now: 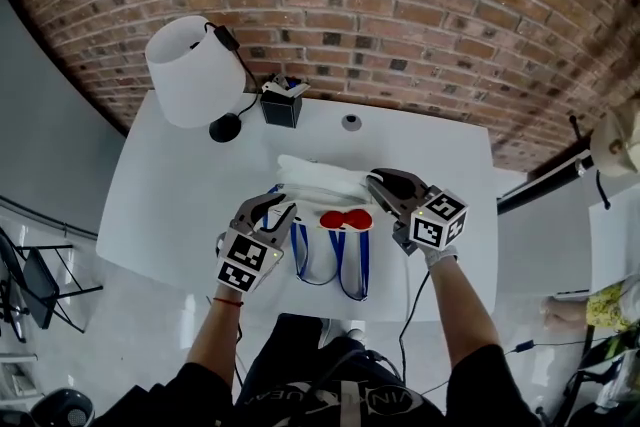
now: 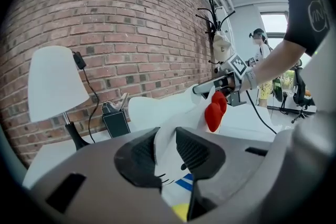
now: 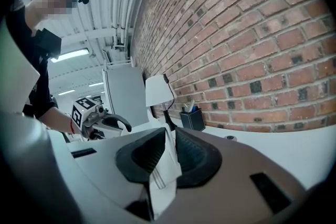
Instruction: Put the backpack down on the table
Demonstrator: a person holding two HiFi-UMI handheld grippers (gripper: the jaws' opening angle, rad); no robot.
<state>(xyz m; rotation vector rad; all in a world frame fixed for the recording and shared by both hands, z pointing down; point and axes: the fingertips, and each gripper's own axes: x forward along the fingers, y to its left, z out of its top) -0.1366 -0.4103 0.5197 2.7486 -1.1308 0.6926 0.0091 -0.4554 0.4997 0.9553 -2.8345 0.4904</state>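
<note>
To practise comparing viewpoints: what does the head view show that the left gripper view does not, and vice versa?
Head view only: the small grey round disc. Left gripper view only: the black coat stand. Both: the white fabric backpack with a red bow, the white-shaded lamp, the black pen holder.

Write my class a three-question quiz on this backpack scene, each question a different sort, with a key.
1. True or false: the left gripper and right gripper are both shut on the backpack.
2. The lamp stands at which part of the table? A) far left, B) far right, C) near edge.
3. Fill in: the backpack's bow is ___.
Key: 1 true; 2 A; 3 red.
</note>
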